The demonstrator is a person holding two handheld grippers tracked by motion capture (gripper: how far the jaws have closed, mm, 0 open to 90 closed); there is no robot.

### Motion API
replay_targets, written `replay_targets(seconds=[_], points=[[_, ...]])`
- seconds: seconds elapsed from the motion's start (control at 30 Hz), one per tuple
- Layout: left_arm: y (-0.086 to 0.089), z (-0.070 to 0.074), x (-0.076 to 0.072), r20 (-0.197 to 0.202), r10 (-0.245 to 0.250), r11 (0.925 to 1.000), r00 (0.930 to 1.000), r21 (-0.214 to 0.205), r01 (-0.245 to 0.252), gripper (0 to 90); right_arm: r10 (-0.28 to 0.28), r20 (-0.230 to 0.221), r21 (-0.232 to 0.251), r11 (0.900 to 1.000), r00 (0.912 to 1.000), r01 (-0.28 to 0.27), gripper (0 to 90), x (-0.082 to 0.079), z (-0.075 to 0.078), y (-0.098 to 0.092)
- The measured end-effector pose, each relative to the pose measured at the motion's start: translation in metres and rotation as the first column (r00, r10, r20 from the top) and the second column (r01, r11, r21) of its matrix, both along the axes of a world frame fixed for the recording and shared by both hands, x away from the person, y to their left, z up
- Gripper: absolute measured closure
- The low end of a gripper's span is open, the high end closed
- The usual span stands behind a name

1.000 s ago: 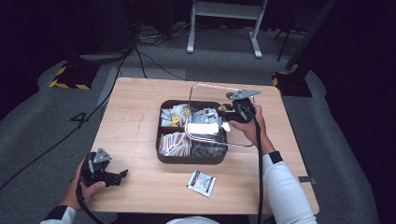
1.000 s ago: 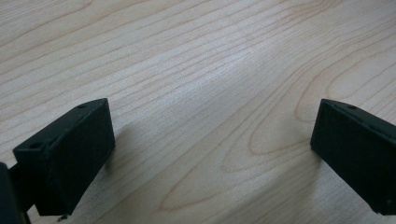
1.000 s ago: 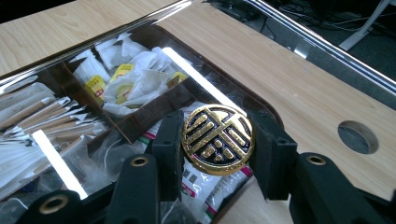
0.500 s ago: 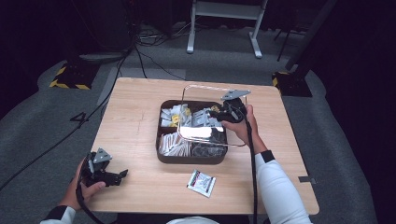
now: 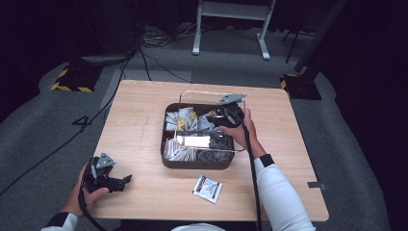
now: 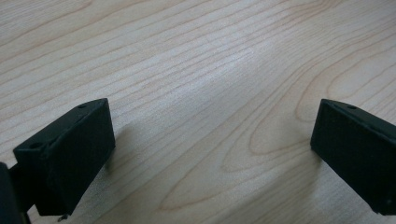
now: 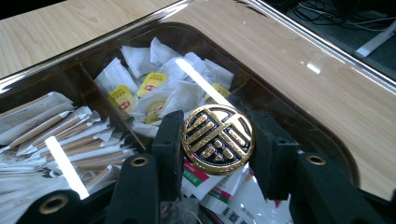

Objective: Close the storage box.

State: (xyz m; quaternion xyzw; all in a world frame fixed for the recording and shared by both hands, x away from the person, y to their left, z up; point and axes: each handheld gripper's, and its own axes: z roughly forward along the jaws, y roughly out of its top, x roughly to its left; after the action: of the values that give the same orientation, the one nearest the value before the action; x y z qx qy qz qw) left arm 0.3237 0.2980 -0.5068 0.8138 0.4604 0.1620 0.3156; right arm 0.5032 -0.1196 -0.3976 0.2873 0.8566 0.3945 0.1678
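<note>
**Lowering the clear lid squarely onto the box**

Right gripper (image 7: 217, 140) clamps the round gold-and-black knob (image 7: 217, 139) of the transparent lid (image 5: 192, 94), one pad on each side of it. The lid hangs over the dark compartment box (image 5: 166, 159), which sits mid-table and holds tea bags (image 7: 154, 88), wrapped stirrers (image 7: 70, 135) and sachets. In the high view the lid looks shifted toward the table's far edge, so its outline does not yet match the box's rim.

To seat it well, bring the lid back until all four rounded corners line up, keep it level, then lower it straight. Watch for packets standing proud of the dividers; they could prop a corner up. Hold the squeeze on the knob until the rim rests all round.

Left gripper (image 5: 107, 178) rests on bare wood near the person, jaws spread wide with nothing between them. One loose packet (image 5: 208, 187) lies on the table just in front of the box.
</note>
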Motion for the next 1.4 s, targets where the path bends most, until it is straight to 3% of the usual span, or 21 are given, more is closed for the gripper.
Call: replay_targets(seconds=[0.7,1.4], points=[[0.000,0.000,0.000,0.000,0.003,1.0000,1.0000,-0.001,-0.003,0.0,0.039,-0.052,-0.017,0.9991,0.9979,-0.040,58.9,0.002,-0.028,0.035],[0.000,0.000,0.000,-0.001,0.005,1.0000,1.0000,0.000,-0.005,0.0,0.047,-0.062,-0.025,0.9985,0.9970,-0.049,58.9,-0.007,-0.038,0.045]])
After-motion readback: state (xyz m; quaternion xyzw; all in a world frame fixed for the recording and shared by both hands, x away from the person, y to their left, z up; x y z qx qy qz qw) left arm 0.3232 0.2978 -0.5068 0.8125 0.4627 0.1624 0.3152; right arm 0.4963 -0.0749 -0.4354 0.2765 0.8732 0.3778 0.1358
